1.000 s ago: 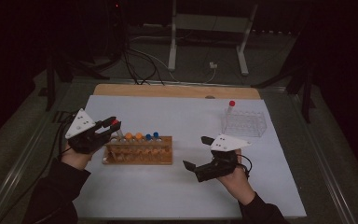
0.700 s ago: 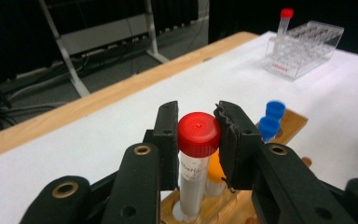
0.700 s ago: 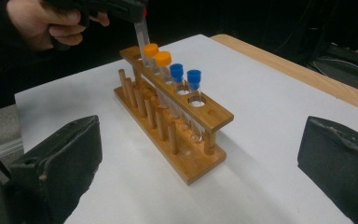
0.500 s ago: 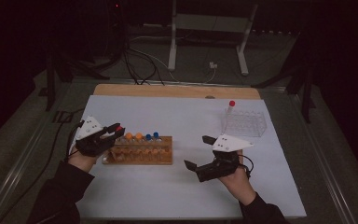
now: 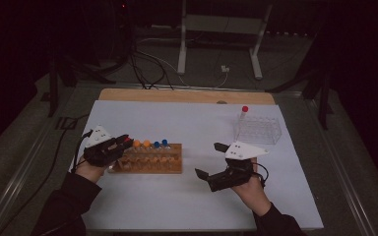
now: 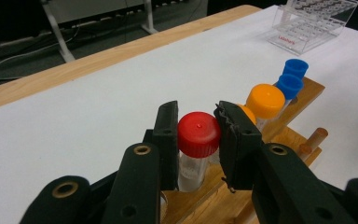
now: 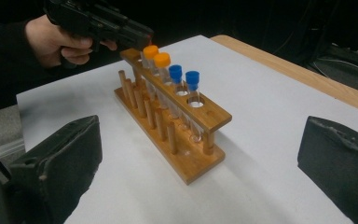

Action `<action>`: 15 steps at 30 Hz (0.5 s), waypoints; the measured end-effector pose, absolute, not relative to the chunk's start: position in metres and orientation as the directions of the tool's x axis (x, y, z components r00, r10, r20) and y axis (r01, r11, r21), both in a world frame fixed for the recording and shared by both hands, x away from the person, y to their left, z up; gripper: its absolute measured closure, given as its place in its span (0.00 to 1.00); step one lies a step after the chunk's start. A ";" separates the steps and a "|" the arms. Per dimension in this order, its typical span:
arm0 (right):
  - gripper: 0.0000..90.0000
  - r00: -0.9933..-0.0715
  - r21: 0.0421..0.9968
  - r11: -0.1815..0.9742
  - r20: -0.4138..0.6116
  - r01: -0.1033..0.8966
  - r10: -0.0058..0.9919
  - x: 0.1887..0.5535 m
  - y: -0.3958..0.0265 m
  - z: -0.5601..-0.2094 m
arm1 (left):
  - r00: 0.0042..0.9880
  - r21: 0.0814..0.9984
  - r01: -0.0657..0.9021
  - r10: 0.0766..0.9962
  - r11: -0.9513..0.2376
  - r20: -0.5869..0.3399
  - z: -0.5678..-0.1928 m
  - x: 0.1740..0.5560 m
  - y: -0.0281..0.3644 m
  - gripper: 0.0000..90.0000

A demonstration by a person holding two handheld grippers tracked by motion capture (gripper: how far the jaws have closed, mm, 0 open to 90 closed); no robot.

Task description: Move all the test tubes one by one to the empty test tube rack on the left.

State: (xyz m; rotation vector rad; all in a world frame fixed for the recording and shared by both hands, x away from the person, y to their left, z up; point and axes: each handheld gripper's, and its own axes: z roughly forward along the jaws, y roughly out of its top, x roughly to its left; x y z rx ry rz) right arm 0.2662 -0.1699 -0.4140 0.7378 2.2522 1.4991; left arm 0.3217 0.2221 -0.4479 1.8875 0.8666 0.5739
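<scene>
Left gripper (image 5: 123,144) pinches a red-capped tube (image 5: 128,140) at the wooden rack's (image 5: 170,167) left end, right gripper (image 5: 209,160) spread wide, from above. Left gripper view: jaws clamp the red cap over the rack. Right gripper view: two orange-capped tubes (image 7: 156,55), two blue-capped tubes (image 7: 184,75) stand racked.

White table (image 5: 177,211) bears wooden rack (image 5: 150,164) and clear rack (image 5: 258,130).

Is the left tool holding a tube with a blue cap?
No, the left tool is shut on a red-capped tube; the blue-capped tubes stand farther along the wooden rack.
</scene>
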 end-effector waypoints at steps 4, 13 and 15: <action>0.00 -0.809 0.921 0.310 0.009 0.235 0.587 0.266 -0.170 -0.414 | 0.644 0.894 0.330 0.765 -0.304 0.022 -0.447 0.322 0.223 0.79; 0.00 -0.803 0.927 0.298 0.005 0.227 0.596 0.267 -0.175 -0.409 | 0.647 0.889 0.358 0.762 -0.286 -0.015 -0.443 0.323 0.224 0.69; 0.00 -0.797 0.929 0.295 0.001 0.224 0.604 0.268 -0.178 -0.406 | 0.650 0.895 0.345 0.760 -0.282 -0.011 -0.439 0.321 0.223 0.63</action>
